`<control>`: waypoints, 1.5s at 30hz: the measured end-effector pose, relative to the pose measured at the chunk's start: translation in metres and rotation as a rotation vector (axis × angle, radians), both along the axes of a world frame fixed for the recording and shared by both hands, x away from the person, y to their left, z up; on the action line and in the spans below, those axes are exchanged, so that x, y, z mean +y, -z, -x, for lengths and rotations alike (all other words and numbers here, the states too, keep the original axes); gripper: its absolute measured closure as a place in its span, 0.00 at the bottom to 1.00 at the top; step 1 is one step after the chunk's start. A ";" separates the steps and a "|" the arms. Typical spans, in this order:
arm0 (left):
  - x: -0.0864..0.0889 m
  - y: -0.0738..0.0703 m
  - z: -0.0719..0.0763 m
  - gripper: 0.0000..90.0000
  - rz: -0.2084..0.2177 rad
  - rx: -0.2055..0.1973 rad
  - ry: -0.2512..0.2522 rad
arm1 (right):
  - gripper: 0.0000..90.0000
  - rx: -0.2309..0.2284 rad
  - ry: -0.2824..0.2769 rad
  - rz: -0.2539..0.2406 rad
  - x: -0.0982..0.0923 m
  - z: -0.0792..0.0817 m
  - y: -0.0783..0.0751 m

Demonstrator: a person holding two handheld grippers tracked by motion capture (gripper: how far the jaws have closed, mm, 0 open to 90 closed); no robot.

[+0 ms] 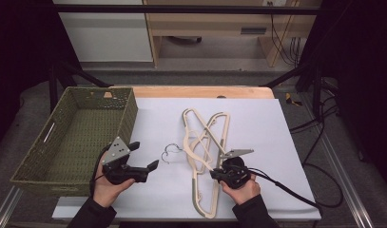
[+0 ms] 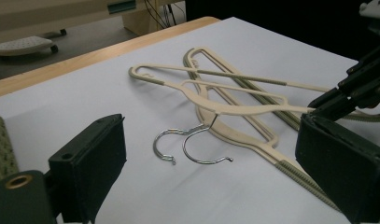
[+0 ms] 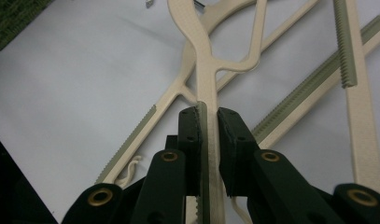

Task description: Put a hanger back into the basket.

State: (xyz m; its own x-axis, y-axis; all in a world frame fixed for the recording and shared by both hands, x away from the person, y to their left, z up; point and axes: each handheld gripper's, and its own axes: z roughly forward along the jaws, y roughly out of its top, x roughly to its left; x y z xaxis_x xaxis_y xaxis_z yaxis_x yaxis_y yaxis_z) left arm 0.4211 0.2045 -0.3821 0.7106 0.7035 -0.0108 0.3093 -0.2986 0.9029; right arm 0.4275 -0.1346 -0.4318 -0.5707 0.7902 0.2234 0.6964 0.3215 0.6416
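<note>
High view is showing, at its left edge, a woven green basket (image 1: 72, 137) sitting on the table, its near wall just beside the left gripper (image 1: 146, 156). That gripper is hanging released, its jaws standing wide with nothing between them, and pointing toward the middle of the white sheet (image 1: 257, 118). Moving rightward, two metal hooks (image 1: 169, 153) are lying on the sheet just ahead of those open jaws; in the left gripper view the hooks (image 2: 192, 147) are resting between the two black pads, farther off, not touched. Right of the hooks, two cream hangers (image 1: 205, 142) are lying crossed over one another, their long arms running from the far side of the sheet toward the person's side. Farthest right, the right gripper (image 1: 216, 174) is clenching on one shoulder arm of the upper hanger (image 3: 208, 93); the right gripper view is showing both pads pressing that cream bar, which is running straight away from the jaws along their own line. In the left gripper view that hanger's neck seems to be riding slightly above the sheet.

Judging from this, the coming move is turning on the hook ends: they are lying to the right of the left gripper and nearer to it than to the right one, so the free left hand is the better placed to take the hook side while the right is holding the shoulder.
</note>
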 end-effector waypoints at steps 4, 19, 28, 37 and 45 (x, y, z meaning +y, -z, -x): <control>-0.005 0.004 -0.001 0.08 -0.005 0.010 0.013 | 0.89 -0.019 -0.012 -0.030 -0.005 0.002 -0.008; -0.038 0.009 -0.041 0.27 -0.087 0.068 0.096 | 0.89 -0.032 -0.031 -0.043 -0.008 0.005 -0.013; -0.065 0.033 -0.071 0.46 -0.187 0.205 0.183 | 0.89 -0.053 -0.059 -0.022 -0.008 0.008 -0.012; -0.072 0.044 -0.079 0.77 -0.263 0.233 0.243 | 0.89 -0.063 -0.082 -0.012 -0.007 0.010 -0.010; -0.075 0.044 -0.072 0.92 -0.363 0.204 0.299 | 0.89 -0.058 -0.112 0.000 -0.007 0.011 -0.010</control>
